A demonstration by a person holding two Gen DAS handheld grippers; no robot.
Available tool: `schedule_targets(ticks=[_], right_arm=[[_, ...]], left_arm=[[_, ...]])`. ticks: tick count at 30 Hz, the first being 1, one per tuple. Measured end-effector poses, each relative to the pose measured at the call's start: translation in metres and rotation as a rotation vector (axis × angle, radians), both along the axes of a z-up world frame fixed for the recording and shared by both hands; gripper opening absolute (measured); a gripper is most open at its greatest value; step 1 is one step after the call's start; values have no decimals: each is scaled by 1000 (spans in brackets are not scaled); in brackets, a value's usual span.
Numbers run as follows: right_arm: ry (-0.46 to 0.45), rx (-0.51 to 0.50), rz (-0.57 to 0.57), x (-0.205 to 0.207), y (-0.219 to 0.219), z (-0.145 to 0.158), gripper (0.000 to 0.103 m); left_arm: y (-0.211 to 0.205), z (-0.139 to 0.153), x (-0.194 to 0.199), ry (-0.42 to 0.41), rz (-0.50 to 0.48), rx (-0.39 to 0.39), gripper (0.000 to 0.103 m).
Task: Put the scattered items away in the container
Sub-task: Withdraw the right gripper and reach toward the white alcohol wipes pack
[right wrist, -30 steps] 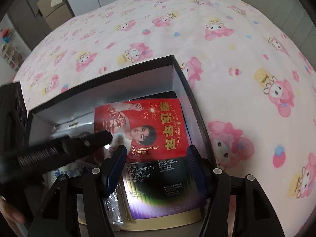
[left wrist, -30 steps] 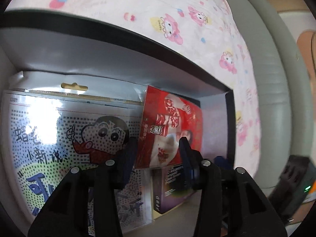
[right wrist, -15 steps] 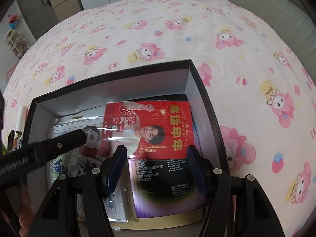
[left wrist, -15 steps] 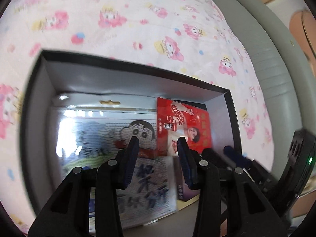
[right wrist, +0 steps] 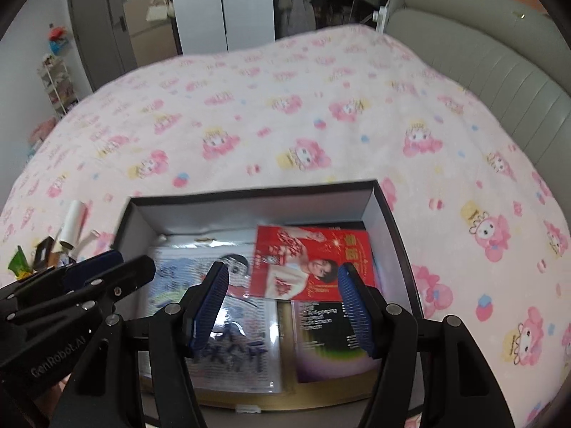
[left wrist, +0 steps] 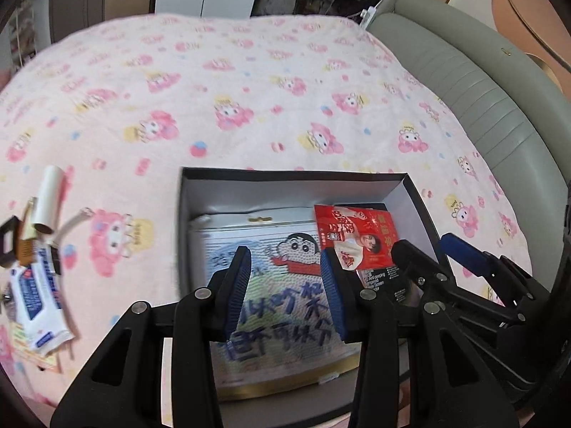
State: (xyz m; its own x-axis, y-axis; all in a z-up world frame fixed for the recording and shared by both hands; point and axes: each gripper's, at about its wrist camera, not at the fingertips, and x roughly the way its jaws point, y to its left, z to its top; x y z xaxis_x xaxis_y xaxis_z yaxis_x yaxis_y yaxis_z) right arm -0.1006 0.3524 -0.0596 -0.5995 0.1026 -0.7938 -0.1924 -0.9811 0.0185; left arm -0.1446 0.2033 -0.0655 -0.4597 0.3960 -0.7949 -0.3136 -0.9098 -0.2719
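Observation:
A black box with white inner walls sits on the pink bed cover. Inside lie a cartoon-print packet, a red card pack and a dark screen-protector box. My left gripper is open and empty above the box's near side. My right gripper is open and empty above the box; it also shows in the left wrist view. Scattered items lie left of the box: a white tube and a blue-white pouch.
A grey padded headboard runs along the right. Small dark and brown bits lie by the tube. A green wrapper lies at the left. Wardrobes and a door stand beyond the bed.
Both grippers have pulled back and up from the box, so the whole bed shows. The left gripper has let go of the red card pack, which now lies in the box.

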Motion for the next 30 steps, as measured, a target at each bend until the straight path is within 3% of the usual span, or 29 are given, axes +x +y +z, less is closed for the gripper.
schedule_targets(ticks=[14, 21, 30], right_arm=[[119, -31, 47, 62, -67, 39, 62], [160, -21, 102, 77, -107, 54, 62], [152, -28, 166, 77, -156, 53, 62]], left_arm=[[-63, 46, 71, 167, 40, -124, 46], [-105, 51, 88, 182, 108, -135, 52], [-153, 53, 95, 198, 179, -159, 52]])
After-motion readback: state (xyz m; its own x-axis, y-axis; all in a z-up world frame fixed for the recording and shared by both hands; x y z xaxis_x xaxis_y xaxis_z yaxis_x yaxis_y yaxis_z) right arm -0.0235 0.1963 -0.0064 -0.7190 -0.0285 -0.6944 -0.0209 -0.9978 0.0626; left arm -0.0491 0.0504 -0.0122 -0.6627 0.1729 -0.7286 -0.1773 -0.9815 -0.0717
